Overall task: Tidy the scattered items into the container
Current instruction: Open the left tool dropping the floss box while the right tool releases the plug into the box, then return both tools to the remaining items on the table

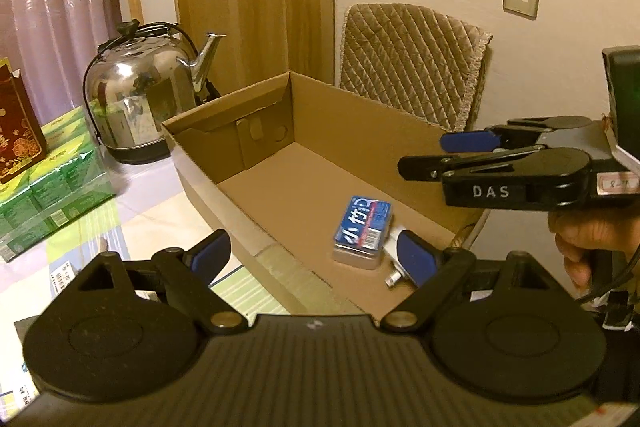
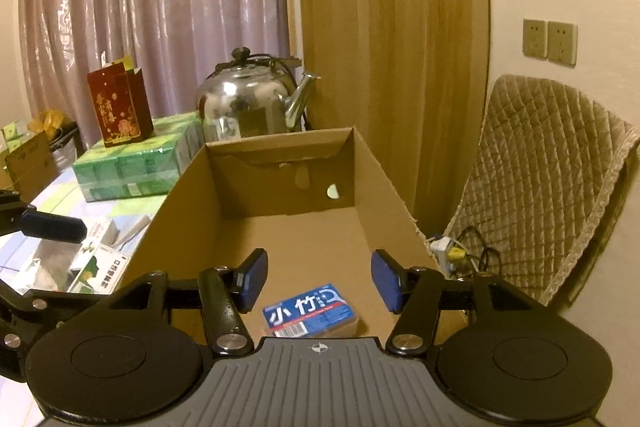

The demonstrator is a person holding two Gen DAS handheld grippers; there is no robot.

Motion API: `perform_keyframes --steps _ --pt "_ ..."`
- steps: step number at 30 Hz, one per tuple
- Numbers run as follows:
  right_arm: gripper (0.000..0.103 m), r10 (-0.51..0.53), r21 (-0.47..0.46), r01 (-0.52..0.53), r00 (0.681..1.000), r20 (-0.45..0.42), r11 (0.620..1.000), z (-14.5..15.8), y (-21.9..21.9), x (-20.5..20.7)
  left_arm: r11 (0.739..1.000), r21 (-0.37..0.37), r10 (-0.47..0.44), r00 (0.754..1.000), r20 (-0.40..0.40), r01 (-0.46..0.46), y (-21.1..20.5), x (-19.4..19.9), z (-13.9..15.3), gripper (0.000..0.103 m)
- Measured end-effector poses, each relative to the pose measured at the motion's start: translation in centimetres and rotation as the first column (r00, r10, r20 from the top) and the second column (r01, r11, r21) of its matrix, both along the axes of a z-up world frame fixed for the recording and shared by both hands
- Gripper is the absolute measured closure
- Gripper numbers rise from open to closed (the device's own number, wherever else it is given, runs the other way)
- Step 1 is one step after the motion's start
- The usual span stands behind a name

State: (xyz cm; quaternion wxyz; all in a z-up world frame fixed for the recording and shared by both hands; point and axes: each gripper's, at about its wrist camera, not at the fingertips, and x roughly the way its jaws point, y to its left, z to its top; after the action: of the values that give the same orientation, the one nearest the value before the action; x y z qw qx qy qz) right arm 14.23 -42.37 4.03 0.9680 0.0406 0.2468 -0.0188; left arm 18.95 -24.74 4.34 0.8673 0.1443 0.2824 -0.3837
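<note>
An open cardboard box stands on the table. A blue-labelled clear box lies on its floor near the front. A small white and metal item lies beside it, partly hidden by my finger. My left gripper is open and empty over the box's near edge. My right gripper is open and empty above the blue-labelled box; it also shows in the left wrist view. Small packets lie on the table left of the box.
A steel kettle stands behind the box. Green tissue packs with a red carton on top lie to the left. A quilted chair back is on the right, with a power strip below.
</note>
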Motion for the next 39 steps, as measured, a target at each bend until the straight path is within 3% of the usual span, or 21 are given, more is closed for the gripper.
perform_keyframes --steps 2,5,6,14,20,30,39 --pt "0.045 0.001 -0.004 -0.001 1.000 0.002 1.000 0.2 0.1 -0.3 1.000 -0.002 0.010 1.000 0.001 -0.010 0.4 -0.2 0.1 0.015" --pt "0.005 -0.007 -0.016 0.008 1.000 0.030 1.000 0.5 0.4 -1.1 0.999 -0.009 0.034 0.999 0.004 -0.034 1.4 -0.7 0.3 0.015" --pt "0.002 -0.008 -0.020 0.009 0.999 0.040 1.000 0.7 0.5 -1.5 0.999 -0.012 0.043 0.999 0.003 -0.043 1.8 -0.9 0.4 0.015" --pt "0.002 0.028 -0.018 -0.027 0.998 0.049 0.999 1.8 2.9 -3.9 0.989 -0.038 0.144 0.989 -0.006 -0.145 6.4 -3.3 1.0 0.009" --pt "0.002 0.100 -0.012 -0.100 0.993 0.058 0.995 2.7 6.7 -6.3 0.969 -0.002 0.247 0.969 -0.015 -0.247 11.9 -6.0 0.2 0.004" --pt "0.002 0.281 -0.005 -0.281 0.960 0.020 0.960 2.1 15.1 -9.5 0.893 0.081 0.447 0.894 -0.039 -0.443 21.8 -11.2 -3.0 0.001" --pt "0.002 0.385 0.006 -0.385 0.921 -0.069 0.923 -0.5 20.8 -8.9 0.844 0.100 0.534 0.844 -0.057 -0.527 27.3 -12.4 -3.9 0.001"
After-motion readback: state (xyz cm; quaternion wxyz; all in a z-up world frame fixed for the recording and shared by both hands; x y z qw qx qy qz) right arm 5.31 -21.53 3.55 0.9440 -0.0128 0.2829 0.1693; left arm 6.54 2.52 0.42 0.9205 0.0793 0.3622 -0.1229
